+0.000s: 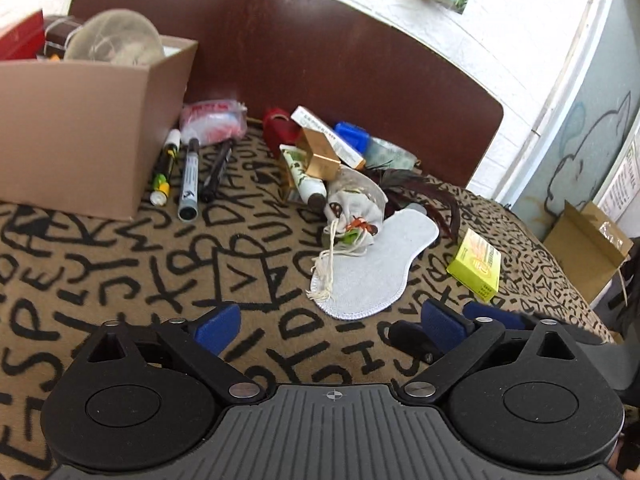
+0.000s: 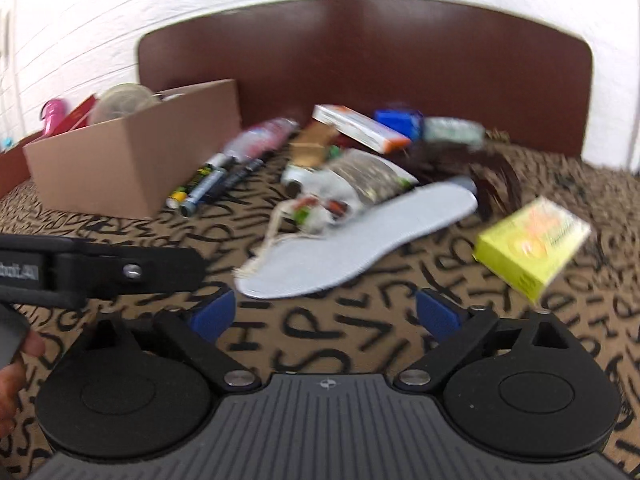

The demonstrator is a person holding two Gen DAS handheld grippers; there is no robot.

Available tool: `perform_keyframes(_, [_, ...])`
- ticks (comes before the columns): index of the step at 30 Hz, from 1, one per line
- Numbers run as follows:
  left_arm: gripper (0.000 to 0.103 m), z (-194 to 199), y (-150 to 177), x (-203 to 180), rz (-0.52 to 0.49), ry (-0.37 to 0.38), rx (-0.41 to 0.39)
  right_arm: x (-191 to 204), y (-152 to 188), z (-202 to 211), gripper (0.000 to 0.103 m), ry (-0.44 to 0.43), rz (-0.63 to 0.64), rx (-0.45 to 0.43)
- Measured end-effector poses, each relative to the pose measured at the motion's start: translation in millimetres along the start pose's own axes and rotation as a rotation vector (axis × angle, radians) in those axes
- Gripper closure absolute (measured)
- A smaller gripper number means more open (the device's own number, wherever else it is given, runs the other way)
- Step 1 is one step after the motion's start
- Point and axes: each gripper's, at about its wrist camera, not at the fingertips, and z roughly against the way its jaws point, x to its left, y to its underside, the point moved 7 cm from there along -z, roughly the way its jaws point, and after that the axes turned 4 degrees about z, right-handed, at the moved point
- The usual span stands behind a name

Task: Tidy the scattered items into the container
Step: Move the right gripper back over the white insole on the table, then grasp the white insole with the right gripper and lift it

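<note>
A brown cardboard box [image 1: 80, 120] [image 2: 132, 160] with items in it stands at the left on the letter-patterned bed cover. Beside it lie three markers [image 1: 190, 176] [image 2: 204, 188] and a red-and-white plastic bag [image 1: 214, 118]. A heap in the middle holds a gold box [image 1: 320, 156], a tube [image 1: 304, 176], a drawstring pouch [image 1: 352, 208], a white-orange carton [image 2: 360, 128] and dark feathers [image 1: 420, 192]. A white insole [image 1: 376, 264] [image 2: 360, 240] lies nearest, with a yellow-green box [image 1: 476, 266] [image 2: 532, 248] to its right. My left gripper [image 1: 332, 326] and right gripper [image 2: 325, 315] are both open and empty, short of the insole.
A dark brown headboard [image 1: 320, 40] closes off the far side. To the right of the bed stands an open cardboard carton [image 1: 588, 248]. The black body of the left gripper [image 2: 100, 268] reaches in at the left of the right wrist view, with a hand [image 2: 16, 360] below it.
</note>
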Motion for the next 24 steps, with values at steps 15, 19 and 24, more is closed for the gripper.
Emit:
perform_keyframes(15, [0.016, 6.6, -5.4, 16.5, 0.028, -0.005, -0.003, -10.0, -14.9, -29.7, 0.083, -0.162, -0.181, -0.002])
perform_keyframes(19, [0.016, 20.3, 7.4, 16.4, 0.023, 0.025, 0.034, 8.0, -7.0, -2.7, 0.091, -0.289, -0.223, 0.010])
perform_keyframes(24, [0.015, 36.4, 28.0, 27.2, 0.105, 0.054, 0.076, 51.3, 5.6, 24.0, 0.095, -0.414, -0.159, 0.049])
